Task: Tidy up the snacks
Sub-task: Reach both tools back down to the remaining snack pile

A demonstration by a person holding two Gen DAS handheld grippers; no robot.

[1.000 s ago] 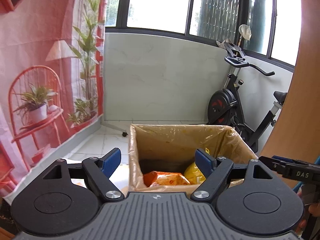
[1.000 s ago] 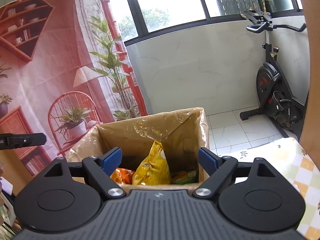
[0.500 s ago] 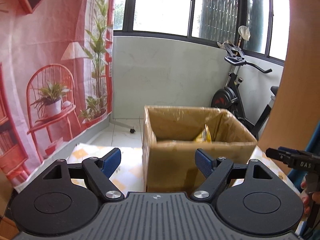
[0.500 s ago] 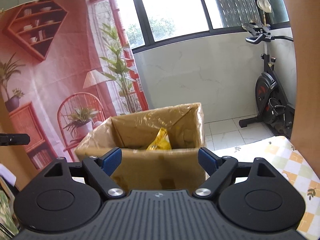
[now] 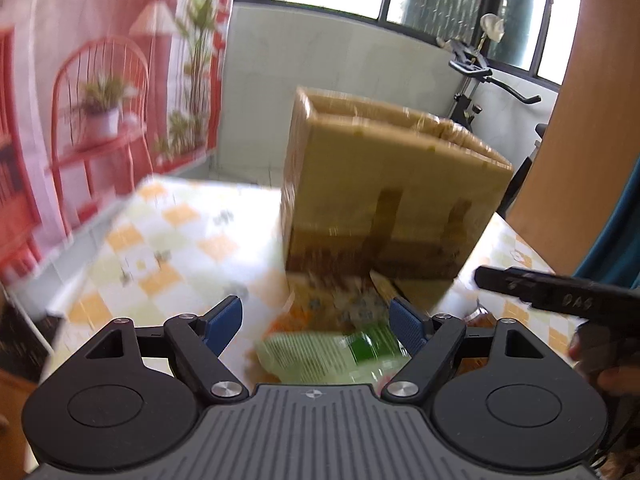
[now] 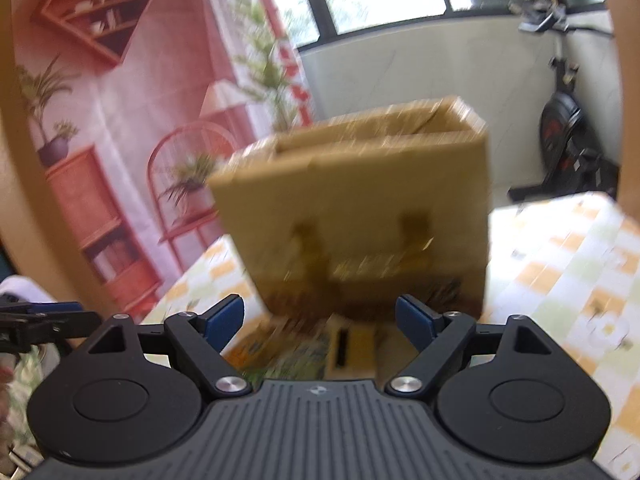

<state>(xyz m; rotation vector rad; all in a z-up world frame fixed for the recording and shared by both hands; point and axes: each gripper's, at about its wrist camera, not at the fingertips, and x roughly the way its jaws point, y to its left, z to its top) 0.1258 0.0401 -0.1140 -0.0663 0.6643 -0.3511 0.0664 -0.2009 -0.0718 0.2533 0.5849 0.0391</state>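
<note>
Now both grippers tilt downward toward the cardboard box (image 5: 384,184) on the checked tablecloth (image 5: 168,240). Left gripper (image 5: 316,320) and right gripper (image 6: 320,318) each stand spread, empty. Blurred snack packets (image 5: 332,348) lie just before the box.

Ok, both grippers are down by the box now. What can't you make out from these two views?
- Inside of the cardboard box: hidden in both views by its near wall.
- Snack packets at the box's foot: motion blur in both views, partly covered by the left gripper body; labels unreadable.
- Yellow packet, right wrist view: blurred, cut off by the right gripper body.
- Right gripper, left wrist view: only one finger shows at the frame edge.
</note>
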